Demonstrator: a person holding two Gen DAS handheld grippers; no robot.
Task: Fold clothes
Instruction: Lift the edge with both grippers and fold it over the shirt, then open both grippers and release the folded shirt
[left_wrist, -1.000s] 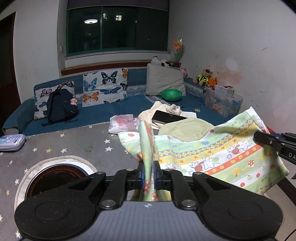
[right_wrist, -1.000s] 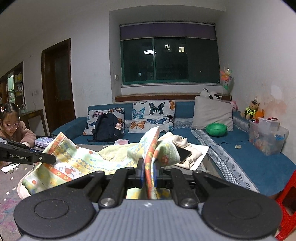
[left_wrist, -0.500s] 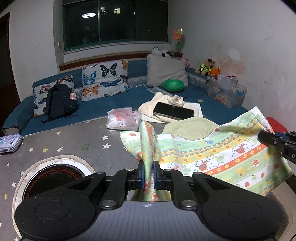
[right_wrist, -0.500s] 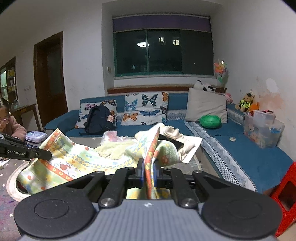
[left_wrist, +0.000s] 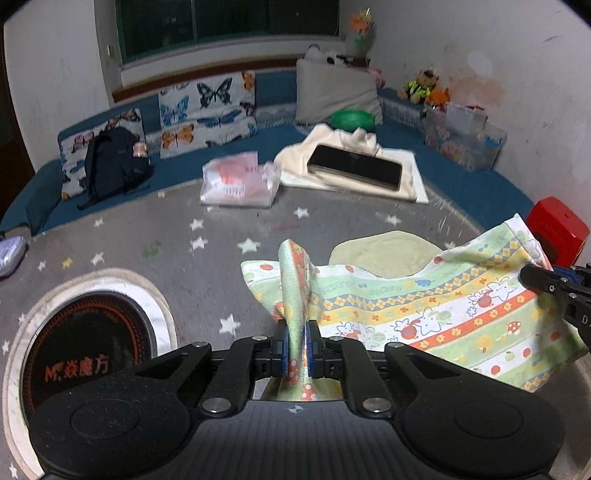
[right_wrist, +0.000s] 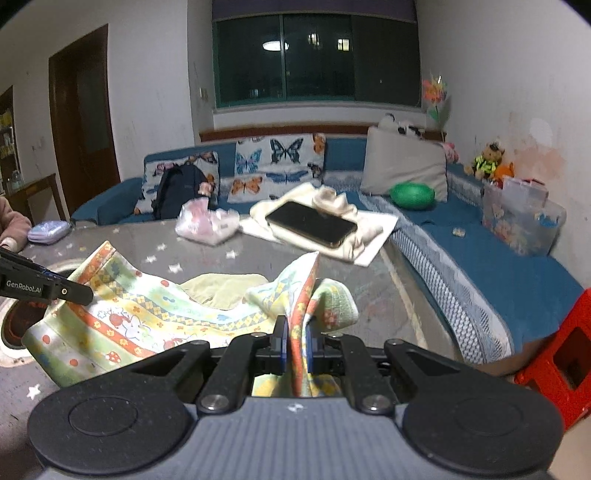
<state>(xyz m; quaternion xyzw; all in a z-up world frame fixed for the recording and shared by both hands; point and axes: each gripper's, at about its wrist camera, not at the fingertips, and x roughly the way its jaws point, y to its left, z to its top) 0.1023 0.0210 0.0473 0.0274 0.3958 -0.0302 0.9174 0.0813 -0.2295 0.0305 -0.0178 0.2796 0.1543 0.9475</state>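
Jaws of the left gripper (left_wrist: 296, 345) and of the right gripper (right_wrist: 296, 343) are seen nearly closed, each pinched on an edge of the patterned garment (left_wrist: 424, 314), which is held stretched between them just above the grey star-printed bench (left_wrist: 166, 229). No finished fold can be made out; laying it down and folding are judged to remain. "GenRobot.AI" is read on the left gripper's finger; the burner (left_wrist: 81, 354) carries orange writing, partly legible.
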